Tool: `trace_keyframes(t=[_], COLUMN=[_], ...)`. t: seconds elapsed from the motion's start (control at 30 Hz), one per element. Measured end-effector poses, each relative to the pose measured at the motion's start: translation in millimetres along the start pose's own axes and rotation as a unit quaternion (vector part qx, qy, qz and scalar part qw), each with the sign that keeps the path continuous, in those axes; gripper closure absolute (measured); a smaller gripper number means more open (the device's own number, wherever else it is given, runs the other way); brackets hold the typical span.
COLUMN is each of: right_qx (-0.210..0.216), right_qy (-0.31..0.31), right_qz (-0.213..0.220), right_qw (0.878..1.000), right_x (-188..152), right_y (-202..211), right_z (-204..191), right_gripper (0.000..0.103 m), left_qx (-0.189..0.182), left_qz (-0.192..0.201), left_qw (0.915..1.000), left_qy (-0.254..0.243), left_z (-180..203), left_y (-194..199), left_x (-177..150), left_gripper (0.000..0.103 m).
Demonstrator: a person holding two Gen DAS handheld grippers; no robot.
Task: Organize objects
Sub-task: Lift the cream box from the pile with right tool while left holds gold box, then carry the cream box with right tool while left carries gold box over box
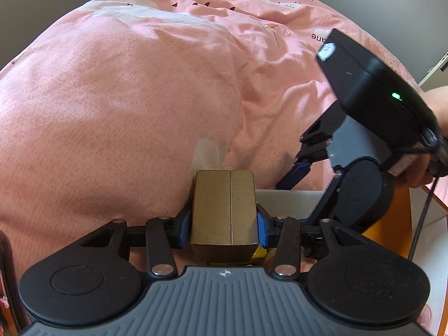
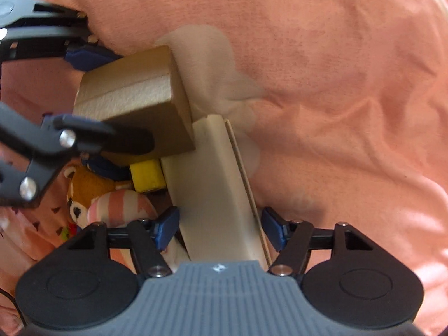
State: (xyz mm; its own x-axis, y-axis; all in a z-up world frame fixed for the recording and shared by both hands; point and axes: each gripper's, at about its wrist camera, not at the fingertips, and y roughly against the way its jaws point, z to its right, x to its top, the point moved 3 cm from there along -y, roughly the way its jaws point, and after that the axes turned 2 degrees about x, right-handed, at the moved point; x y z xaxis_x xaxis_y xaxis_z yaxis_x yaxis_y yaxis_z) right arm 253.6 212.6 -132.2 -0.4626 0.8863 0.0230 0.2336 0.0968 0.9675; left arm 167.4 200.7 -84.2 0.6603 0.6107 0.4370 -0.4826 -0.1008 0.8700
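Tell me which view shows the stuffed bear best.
The right wrist view: the stuffed bear lies in plain sight, face and ear visible, beside a yellow block. In the left wrist view, the brown box held by the left tool hides the bear.

a home bedroom: pink patterned duvet (image 1: 140, 98), plush toy (image 2: 84, 196).

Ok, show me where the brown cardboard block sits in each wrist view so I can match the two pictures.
Left wrist view: the brown cardboard block sits low and central, clamped in the left claw.
Right wrist view: the block is upper left of centre, above a yellow block, touching the cream box flap that runs through the right claw.
Shared landmark: the pink blanket.
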Motion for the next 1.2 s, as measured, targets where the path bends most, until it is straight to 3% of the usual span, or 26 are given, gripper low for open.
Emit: trace_keyframes(t=[0.13, 0.43, 0.47, 0.7, 0.97, 1.2], right_qx=[0.013, -0.058, -0.071, -0.136, -0.224, -0.298], right_qy=[-0.019, 0.014, 0.018, 0.028, 0.003, -0.031], right_qz=[-0.002, 0.011, 0.017, 0.029, 0.099, 0.159], right_qw=[1.000, 0.998, 0.997, 0.990, 0.969, 0.941], right_x=[3, -21, -23, -32, -48, -75], right_y=[-11, 8, 12, 25, 72, 132], right_z=[3, -37, -41, -69, -96, -131], right_gripper=[0.030, 0.040, 0.058, 0.066, 0.072, 0.072], left_qx=[0.001, 0.000, 0.001, 0.002, -0.028, -0.099], left_qz=[-0.001, 0.006, 0.009, 0.029, 0.070, 0.090], left_qw=[1.0000, 0.9999, 0.9999, 0.9995, 0.9970, 0.9902], left_qy=[-0.006, -0.011, -0.012, -0.009, -0.018, -0.039], left_z=[2, 0, -1, -3, -4, 21], left_y=[-2, 6, 8, 26, 65, 107], left_x=[-2, -3, -3, -4, -1, 0], left_gripper=[0.052, 0.052, 0.052, 0.052, 0.052, 0.052])
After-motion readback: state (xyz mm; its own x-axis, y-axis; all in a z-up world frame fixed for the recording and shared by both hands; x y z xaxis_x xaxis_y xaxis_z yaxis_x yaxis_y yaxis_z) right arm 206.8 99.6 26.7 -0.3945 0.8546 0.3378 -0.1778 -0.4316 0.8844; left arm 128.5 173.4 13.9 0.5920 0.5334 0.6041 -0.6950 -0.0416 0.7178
